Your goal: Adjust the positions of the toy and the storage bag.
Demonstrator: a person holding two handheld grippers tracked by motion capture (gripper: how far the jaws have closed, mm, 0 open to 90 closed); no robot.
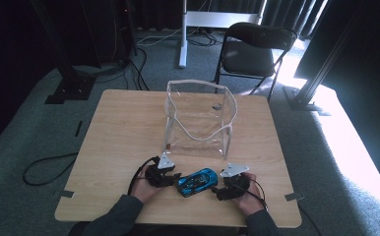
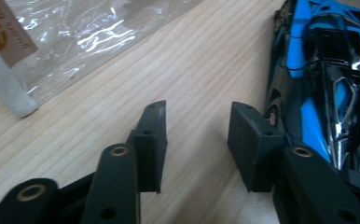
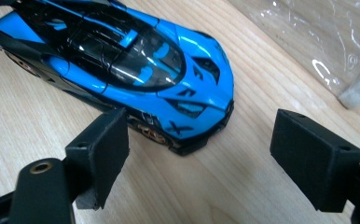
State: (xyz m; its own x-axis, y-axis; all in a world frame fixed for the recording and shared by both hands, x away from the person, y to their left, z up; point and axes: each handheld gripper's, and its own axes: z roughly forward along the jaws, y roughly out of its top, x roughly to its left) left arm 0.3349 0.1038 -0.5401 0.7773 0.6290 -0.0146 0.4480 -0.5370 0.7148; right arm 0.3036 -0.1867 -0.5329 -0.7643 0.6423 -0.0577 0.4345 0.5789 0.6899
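A blue and black toy sports car (image 1: 196, 181) lies on the wooden table (image 1: 119, 128) near its front edge, between my two grippers. My left gripper (image 1: 175, 178) is at the car's left end; in the left gripper view its jaws (image 2: 197, 126) stand open over bare wood, with the car (image 2: 327, 70) just outside the right-hand jaw. My right gripper (image 1: 216, 189) is at the car's other end. It is open (image 3: 204, 128), and the car's nose (image 3: 136, 56) lies just ahead of the gap, close to the left-hand jaw, with no pad pressing on it.
A clear plastic bag (image 1: 198, 118) with a white zip rim stands open behind the car, in mid-table; its edge (image 2: 89, 32) (image 3: 318, 32) is close to both grippers. A black folding chair (image 1: 254, 46) stands beyond the table. A cable (image 1: 45, 167) lies on the floor at the left.
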